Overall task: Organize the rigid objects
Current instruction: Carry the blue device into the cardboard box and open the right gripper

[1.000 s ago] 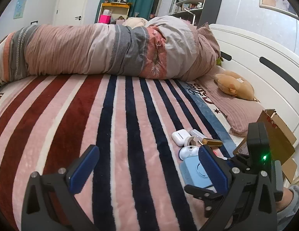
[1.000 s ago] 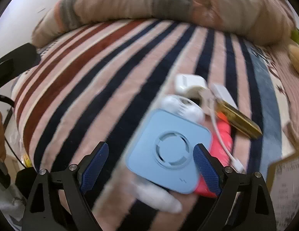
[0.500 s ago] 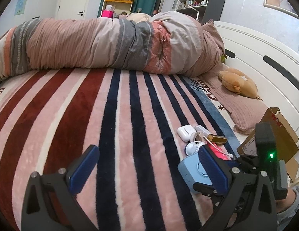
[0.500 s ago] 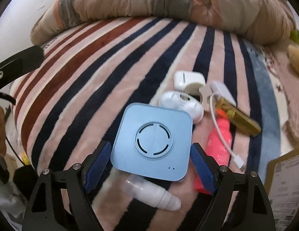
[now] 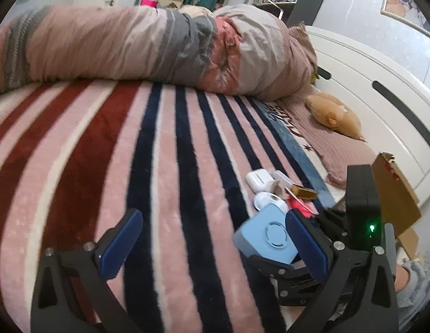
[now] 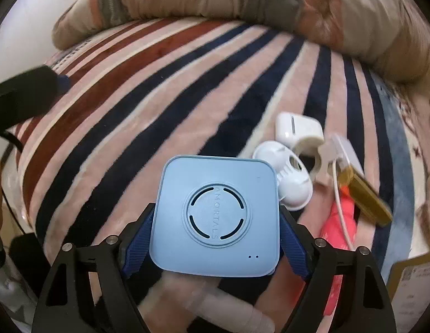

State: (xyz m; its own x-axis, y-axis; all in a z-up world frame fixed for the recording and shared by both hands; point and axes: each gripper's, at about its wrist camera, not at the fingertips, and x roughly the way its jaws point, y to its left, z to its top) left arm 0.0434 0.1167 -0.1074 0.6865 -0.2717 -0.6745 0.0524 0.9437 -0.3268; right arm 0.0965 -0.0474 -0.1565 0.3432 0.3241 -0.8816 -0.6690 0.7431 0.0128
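My right gripper (image 6: 215, 238) is shut on a light blue square box (image 6: 215, 219) and holds it above the striped blanket; the box also shows in the left wrist view (image 5: 266, 234). Behind it lie a white earbud case (image 6: 298, 130), a white round holder (image 6: 287, 177), a gold bar-shaped case (image 6: 364, 197), a pink tube (image 6: 339, 222) with a white cable over it, and a pale translucent tube (image 6: 228, 310) under the box. My left gripper (image 5: 215, 244) is open and empty, low over the blanket to the left of the pile.
A rolled duvet (image 5: 148, 50) lies across the far side of the bed. A tan plush toy (image 5: 334, 116) rests by the white headboard (image 5: 395, 105). A cardboard box (image 5: 392, 191) stands at the right edge. The striped blanket (image 5: 117, 152) spreads left.
My right gripper has closed on the blue box and lifted it off the pale tube. The left gripper has dipped lower and stays open.
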